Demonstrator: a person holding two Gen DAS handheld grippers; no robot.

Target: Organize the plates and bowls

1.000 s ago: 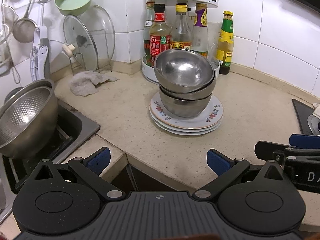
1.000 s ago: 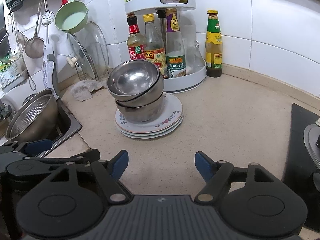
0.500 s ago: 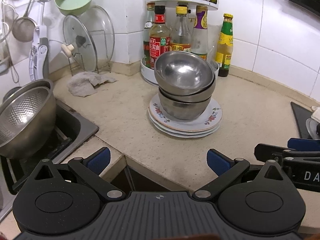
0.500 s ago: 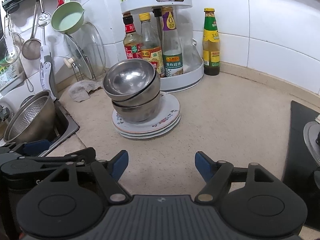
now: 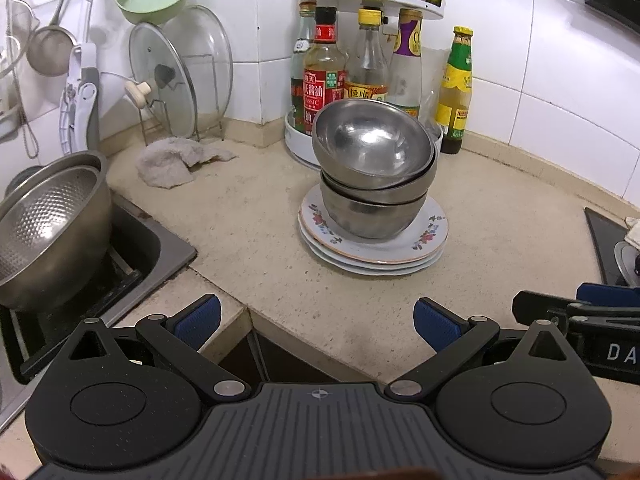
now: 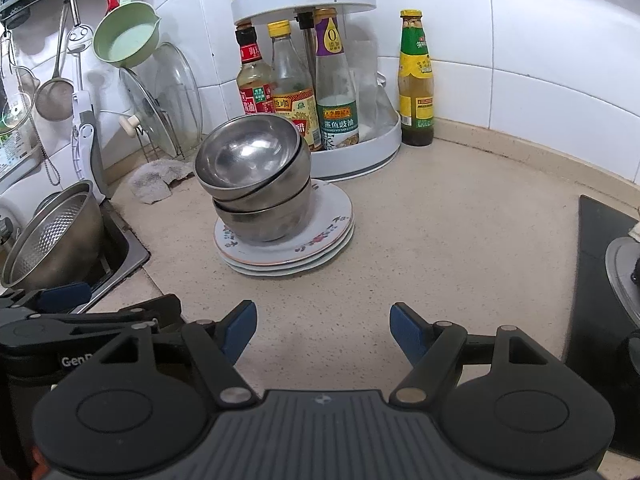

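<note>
The nested stainless-steel bowls [image 5: 374, 184] sat atop the stacked floral white plates [image 5: 430, 236] on the beige worktop [image 6: 460, 240], dead ahead of the left gripper [image 5: 316, 320] and ahead-left of the right gripper [image 6: 320, 326]; both grippers' fingers gaped wide, holding nothing, well short; left seemed better aligned.

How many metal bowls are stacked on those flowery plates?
3, it seems: the tilted top bowl, a middle bowl showing only its rim, and the bottom bowl on the plates. More could nest inside.
</note>
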